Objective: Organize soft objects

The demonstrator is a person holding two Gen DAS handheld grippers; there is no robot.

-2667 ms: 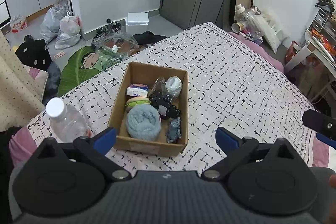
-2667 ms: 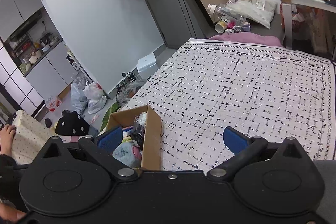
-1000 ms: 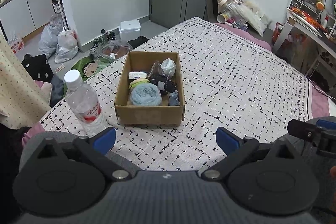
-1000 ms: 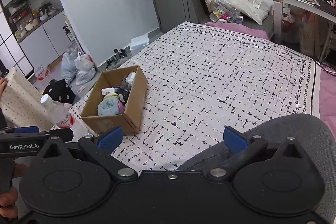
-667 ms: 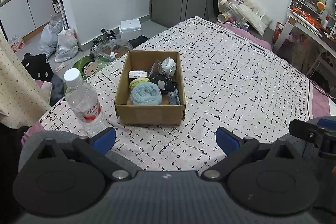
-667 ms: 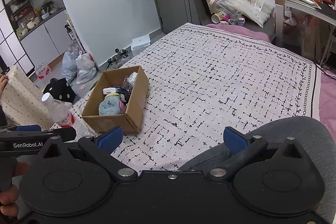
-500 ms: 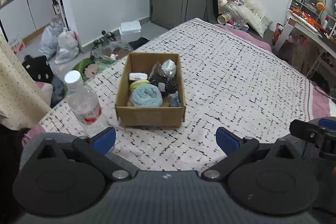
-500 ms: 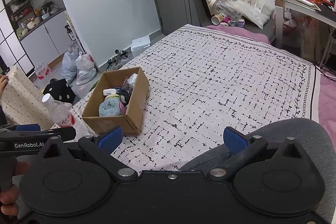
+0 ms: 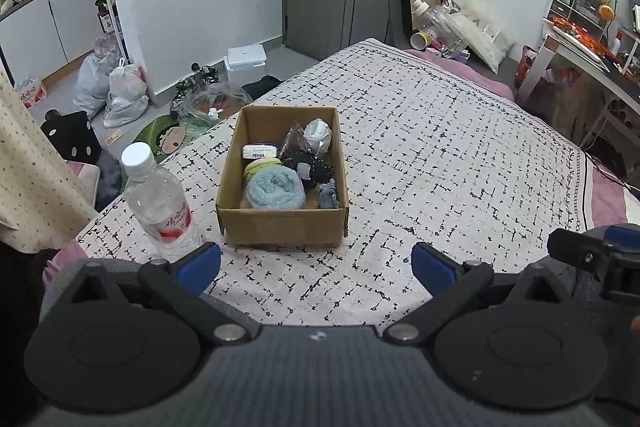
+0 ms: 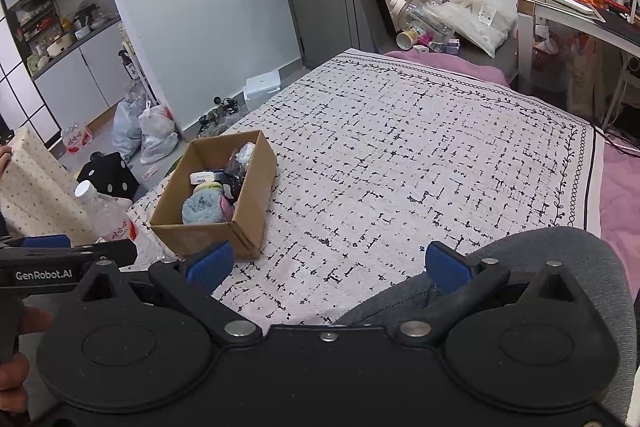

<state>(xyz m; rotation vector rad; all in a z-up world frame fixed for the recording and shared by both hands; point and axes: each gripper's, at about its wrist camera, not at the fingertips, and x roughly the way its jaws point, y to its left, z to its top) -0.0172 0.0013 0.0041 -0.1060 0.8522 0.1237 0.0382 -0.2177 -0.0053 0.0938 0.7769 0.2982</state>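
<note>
Nearest the cameras, both claws are spread wide and hold nothing: the left gripper hangs low over the near edge of the bed, and the right gripper sits beside it, above a grey-clad knee. Just ahead of the left gripper's fingers, slightly left of its centre line, the cardboard box stands on the patterned bedspread, its long axis running away from the claw. From the right gripper the box lies well off to the left, so the left arm looks the nearer one for a reach. Inside, the blue fluffy roll lies against the near wall, with a black soft item and a crumpled bag beyond. A water bottle stands just left of the box.
</note>
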